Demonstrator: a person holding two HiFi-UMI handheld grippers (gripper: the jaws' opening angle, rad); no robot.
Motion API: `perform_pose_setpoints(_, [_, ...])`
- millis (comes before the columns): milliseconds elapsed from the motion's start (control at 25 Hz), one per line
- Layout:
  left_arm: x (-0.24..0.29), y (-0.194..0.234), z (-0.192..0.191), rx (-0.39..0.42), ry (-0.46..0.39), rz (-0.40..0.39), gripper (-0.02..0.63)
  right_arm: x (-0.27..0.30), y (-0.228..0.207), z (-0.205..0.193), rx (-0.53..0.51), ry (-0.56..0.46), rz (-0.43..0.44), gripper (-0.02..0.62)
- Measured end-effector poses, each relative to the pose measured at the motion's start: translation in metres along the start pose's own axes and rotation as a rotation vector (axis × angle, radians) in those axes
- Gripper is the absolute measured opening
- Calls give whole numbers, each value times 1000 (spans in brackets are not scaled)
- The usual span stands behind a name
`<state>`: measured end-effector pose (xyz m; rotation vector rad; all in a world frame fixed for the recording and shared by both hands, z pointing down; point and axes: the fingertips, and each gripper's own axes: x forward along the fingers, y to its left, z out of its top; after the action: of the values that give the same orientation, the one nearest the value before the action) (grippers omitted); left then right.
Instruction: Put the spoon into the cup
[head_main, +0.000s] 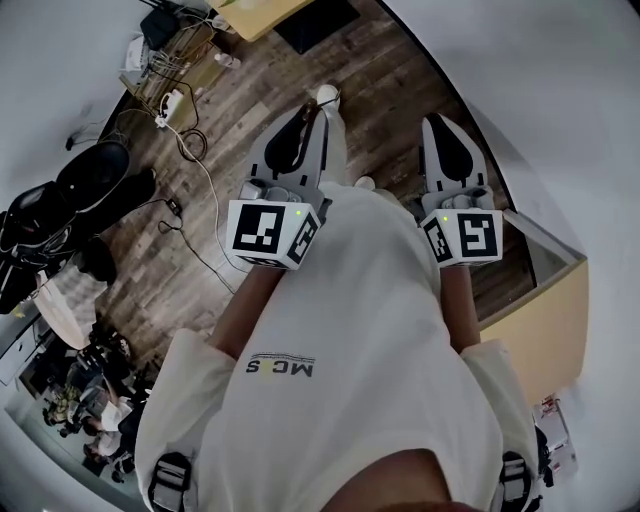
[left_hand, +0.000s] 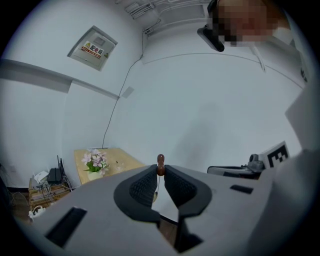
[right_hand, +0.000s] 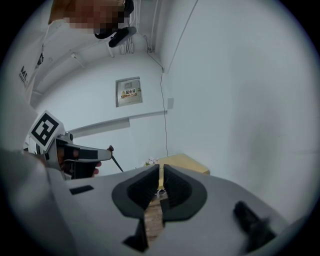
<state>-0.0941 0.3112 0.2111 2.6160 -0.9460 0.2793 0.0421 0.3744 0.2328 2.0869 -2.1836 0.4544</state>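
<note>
Spoon (left_hand: 160, 164) — brown-knobbed, held upright.

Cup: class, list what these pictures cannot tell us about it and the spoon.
Cup: in no view; the shirt fills the head view's middle.
Spoon: left gripper view, jaws hide most of it.
Table: left gripper view, things beside the flowers too small to name.

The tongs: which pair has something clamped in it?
The left tongs: they pinch the spoon by its brown-tipped handle. The right tongs have nothing between their jaws.
</note>
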Motion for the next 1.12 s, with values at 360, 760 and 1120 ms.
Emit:
perform_pose_setpoints(360, [130, 99, 48, -2, 15, -50, 52, 158, -39, 26, 8, 37, -36, 43])
perform_pose_setpoints(760, [263, 180, 94, -7, 29, -127, 52, 305, -88, 60, 29, 45, -90, 43])
perform_pose_setpoints(1120, [324, 205, 99, 3, 37, -42, 52, 368, -124, 64, 29, 46, 0, 43])
